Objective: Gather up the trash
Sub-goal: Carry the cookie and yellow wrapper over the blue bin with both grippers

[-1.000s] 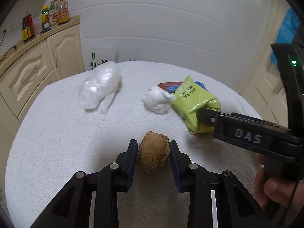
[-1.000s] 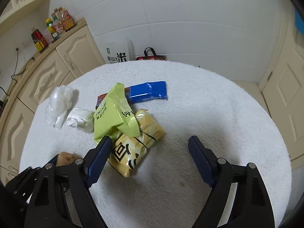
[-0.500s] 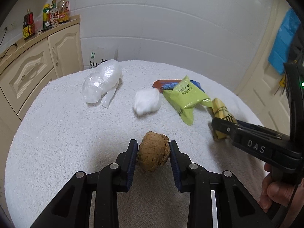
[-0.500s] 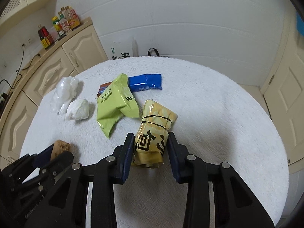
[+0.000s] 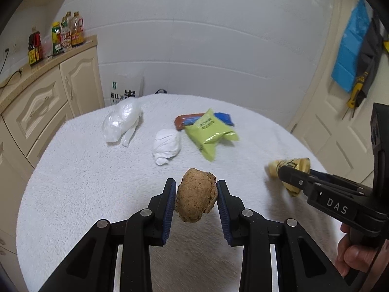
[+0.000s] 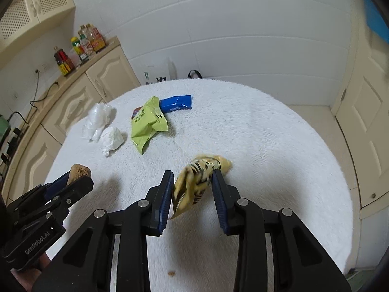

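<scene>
My left gripper (image 5: 195,187) is shut on a brown crumpled lump (image 5: 196,200) and holds it above the white fluffy table cover (image 5: 85,182). In the right wrist view my right gripper (image 6: 193,177) has a yellow printed snack packet (image 6: 206,164) between its jaws. The jaws are closing and the pads press on it, and it hangs clear of the cover. On the table lie a green packet (image 5: 209,131), a blue wrapper (image 6: 176,102), a red-brown wrapper (image 5: 184,120), a white tissue wad (image 5: 167,144) and a clear plastic bag (image 5: 121,120).
A cream cabinet (image 5: 36,102) with several bottles (image 5: 68,32) stands left of the table. A printed sack (image 5: 124,92) sits on the floor behind it. A door (image 6: 364,121) is on the right. A person's hand (image 5: 352,258) holds the right gripper. A small crumb (image 6: 172,273) lies near the front edge.
My right gripper went from wide open to closed on the yellow packet, then lifted it off the pile and carried it right. The left gripper kept the brown lump and drew back a little.
</scene>
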